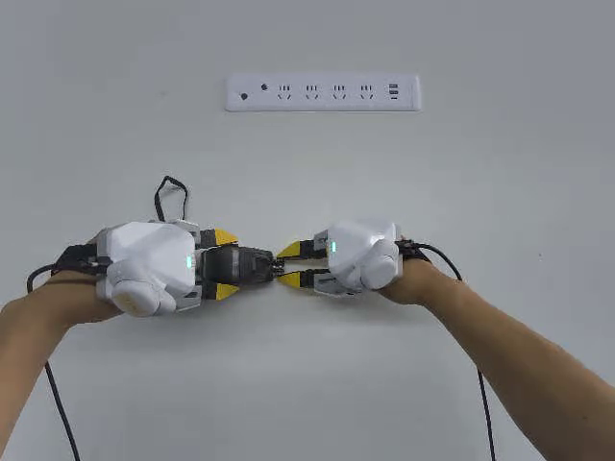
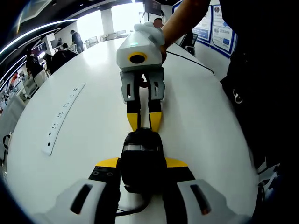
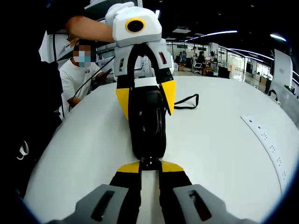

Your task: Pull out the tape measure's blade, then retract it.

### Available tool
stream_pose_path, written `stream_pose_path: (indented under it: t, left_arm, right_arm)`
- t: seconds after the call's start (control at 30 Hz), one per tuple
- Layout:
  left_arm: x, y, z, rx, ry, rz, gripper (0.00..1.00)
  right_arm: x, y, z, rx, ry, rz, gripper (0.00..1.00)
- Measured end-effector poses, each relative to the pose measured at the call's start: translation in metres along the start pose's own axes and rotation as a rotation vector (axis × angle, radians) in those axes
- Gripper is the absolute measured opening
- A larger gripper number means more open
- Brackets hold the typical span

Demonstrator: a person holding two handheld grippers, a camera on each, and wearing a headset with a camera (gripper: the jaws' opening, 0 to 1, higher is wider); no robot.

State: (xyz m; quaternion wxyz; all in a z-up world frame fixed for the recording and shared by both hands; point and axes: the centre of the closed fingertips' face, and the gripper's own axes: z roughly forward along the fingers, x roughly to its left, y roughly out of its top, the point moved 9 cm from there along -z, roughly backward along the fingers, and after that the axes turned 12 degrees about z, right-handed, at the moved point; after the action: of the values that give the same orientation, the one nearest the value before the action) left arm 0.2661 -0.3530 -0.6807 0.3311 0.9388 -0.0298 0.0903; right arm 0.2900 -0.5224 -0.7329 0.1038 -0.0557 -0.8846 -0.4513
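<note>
Black tape measure [image 1: 242, 264] clamped in left gripper [image 1: 224, 264], on the person's side of the power strip [image 1: 323, 92], well apart from it over the table [image 1: 307, 384]. At the case mouth, blade tip [image 1: 279, 267] pinched in right gripper [image 1: 288, 265].

On the white table [image 1: 307, 384], the left tongs [image 1: 229, 264] clamp a black tape measure [image 1: 245, 264] between their yellow tips. The right tongs [image 1: 288, 265] face them, tips nearly together at the case's front end. A black strap loop [image 1: 171, 197] lies behind the left tongs. A white power strip [image 1: 323, 92] lies well beyond.
</note>
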Motion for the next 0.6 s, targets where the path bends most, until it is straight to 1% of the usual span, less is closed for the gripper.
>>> stream_pose_path:
  t: [0.23,0.47,0.6]
  left_arm:
    - [-0.0007,-0.0011,-0.0002,0.003,-0.001,0.006,0.30]
    - [-0.0008,-0.0035,-0.0033,0.006,0.006,0.001,0.30]
    - [-0.0009,-0.0035,-0.0038,0.006,0.009,-0.003,0.30]
  right_arm:
    - [0.0022,0.0019,0.0001,0.023,0.002,0.007,0.11]
    - [0.0024,0.0052,-0.0021,0.019,0.004,0.016,0.10]
    - [0.0033,0.0081,-0.0035,0.025,0.004,0.011,0.10]
